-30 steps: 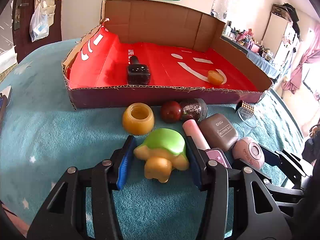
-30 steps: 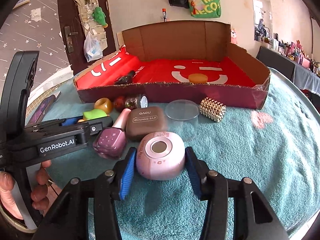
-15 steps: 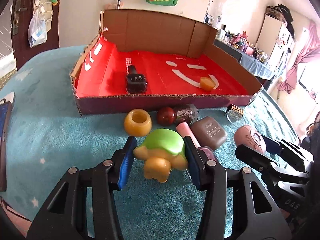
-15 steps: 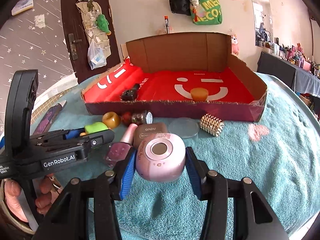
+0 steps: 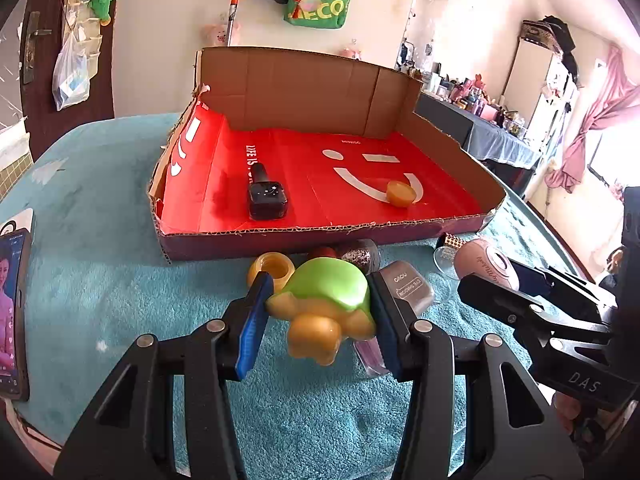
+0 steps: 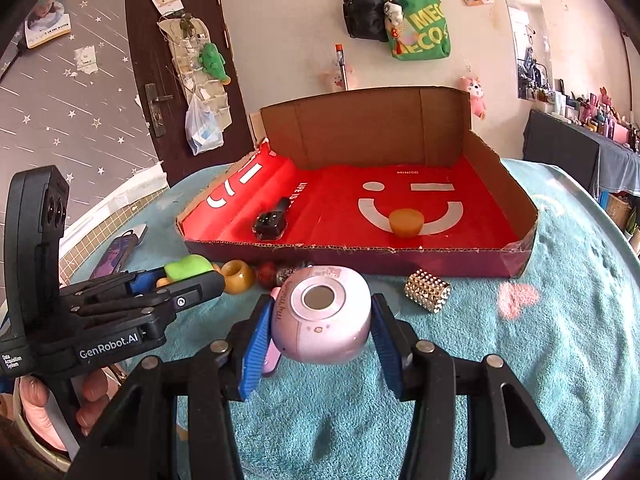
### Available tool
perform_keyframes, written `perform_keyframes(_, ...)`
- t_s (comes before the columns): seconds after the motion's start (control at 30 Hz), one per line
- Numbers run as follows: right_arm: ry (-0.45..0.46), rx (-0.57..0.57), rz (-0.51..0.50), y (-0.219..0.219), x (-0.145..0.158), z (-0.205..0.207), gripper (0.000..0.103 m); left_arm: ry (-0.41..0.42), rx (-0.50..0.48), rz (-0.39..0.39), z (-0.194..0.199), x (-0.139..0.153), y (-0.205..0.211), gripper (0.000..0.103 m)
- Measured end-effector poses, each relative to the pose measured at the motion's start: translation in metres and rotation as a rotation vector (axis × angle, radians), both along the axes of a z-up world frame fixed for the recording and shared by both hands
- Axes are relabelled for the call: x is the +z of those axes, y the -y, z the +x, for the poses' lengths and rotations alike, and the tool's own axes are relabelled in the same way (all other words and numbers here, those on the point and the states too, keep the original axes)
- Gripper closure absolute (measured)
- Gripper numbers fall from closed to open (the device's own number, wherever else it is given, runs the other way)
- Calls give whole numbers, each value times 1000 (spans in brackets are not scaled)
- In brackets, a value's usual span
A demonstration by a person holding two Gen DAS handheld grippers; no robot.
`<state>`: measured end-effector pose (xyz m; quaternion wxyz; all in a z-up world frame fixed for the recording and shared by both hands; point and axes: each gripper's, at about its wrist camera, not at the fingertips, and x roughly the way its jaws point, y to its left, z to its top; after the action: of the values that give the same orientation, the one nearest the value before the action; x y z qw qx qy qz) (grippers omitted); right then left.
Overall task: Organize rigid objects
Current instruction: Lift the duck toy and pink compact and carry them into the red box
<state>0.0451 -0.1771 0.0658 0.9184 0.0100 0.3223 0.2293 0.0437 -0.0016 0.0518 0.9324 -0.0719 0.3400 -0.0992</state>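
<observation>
Turtle toy (image 5: 326, 298) clamped between left jaws.

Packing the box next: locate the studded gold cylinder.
In the right wrist view the studded gold cylinder lies on the teal blanket, just outside the cardboard box front wall, right of the pink round case.

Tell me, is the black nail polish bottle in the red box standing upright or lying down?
Lying down. The black nail polish bottle rests on its side on the floor of the red box, base toward the near wall, cap pointing to the back.
</observation>
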Motion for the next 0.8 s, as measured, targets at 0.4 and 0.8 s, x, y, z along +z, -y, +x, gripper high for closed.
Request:
perform_keyframes(0.4, 28, 22, -7, -1, 16, 7, 52, 34, -14, 1, 10, 17, -3, 57)
perform_keyframes(0.8, 12, 62, -9, -5, 28, 28, 52, 21, -27, -9, 29, 27, -12, 57)
